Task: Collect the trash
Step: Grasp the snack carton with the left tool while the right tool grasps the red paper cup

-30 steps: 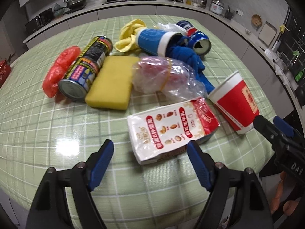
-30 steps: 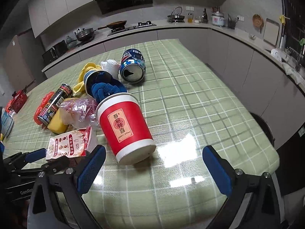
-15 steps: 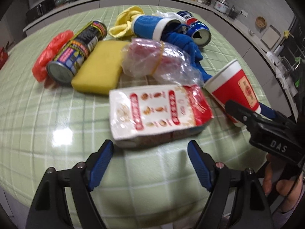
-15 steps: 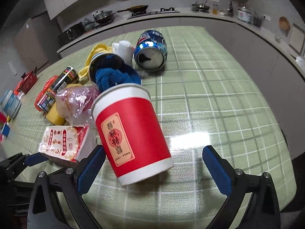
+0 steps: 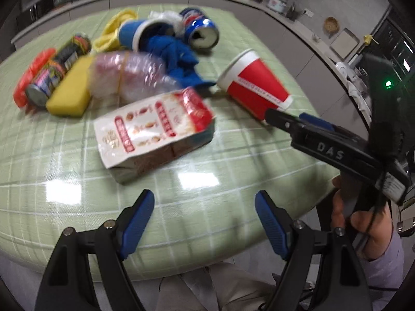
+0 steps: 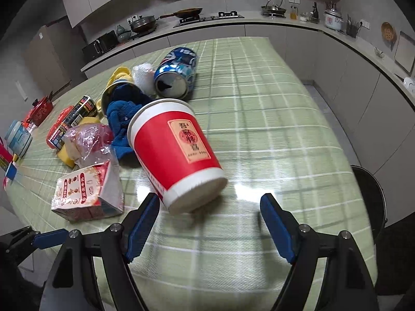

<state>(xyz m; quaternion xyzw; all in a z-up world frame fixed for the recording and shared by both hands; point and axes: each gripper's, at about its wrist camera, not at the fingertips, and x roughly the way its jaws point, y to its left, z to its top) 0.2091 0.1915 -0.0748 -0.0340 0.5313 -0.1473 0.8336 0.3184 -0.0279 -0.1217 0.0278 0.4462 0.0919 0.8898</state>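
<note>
A red paper cup (image 6: 176, 150) lies on its side on the green checked table (image 6: 272, 129), base toward me. My right gripper (image 6: 208, 204) straddles that base with its jaws closing; the left finger is near the cup and the right one stands clear of it. In the left wrist view the same cup (image 5: 256, 88) lies ahead of the right gripper (image 5: 298, 124). My left gripper (image 5: 205, 207) is open over bare table, with a red and white snack box (image 5: 155, 132) a little ahead and to its left.
Behind the box lie a crumpled plastic bag (image 5: 127, 75), a yellow sponge (image 5: 70, 93), a black can (image 5: 57, 75), a red bag (image 5: 31, 77), a blue cup (image 5: 132, 33) stuffed with blue cloth, and a blue soda can (image 6: 176, 75). A dark chair (image 6: 368, 194) stands by the table's right edge.
My right gripper has come in on the red cup and its fingers have narrowed around the base. My left gripper has swung right, so the snack box now sits farther ahead and left.
</note>
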